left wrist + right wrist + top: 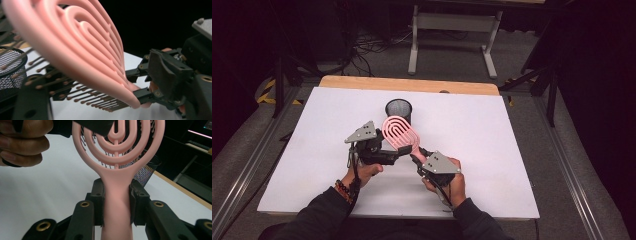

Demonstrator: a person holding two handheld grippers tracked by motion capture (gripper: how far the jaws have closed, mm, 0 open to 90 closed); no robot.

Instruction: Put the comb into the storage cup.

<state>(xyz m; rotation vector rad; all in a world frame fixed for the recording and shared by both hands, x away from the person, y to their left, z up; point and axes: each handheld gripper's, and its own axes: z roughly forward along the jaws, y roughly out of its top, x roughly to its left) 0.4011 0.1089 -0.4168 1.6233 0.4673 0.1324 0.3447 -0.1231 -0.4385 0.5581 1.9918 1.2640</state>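
Note:
A pink hairbrush with a ringed, open head is held up over the white table top. My right gripper is shut on its handle, one pad on each side. My left gripper reaches in from the left at the brush head. One of its fingers lies under the bristles, and whether its pads press on the head is hidden. Just behind the brush stands a black mesh cup.
The white top lies on a wooden table whose far edge shows beyond it. A person's hand holds the left gripper close to the brush head. A metal frame stands on the floor behind the table.

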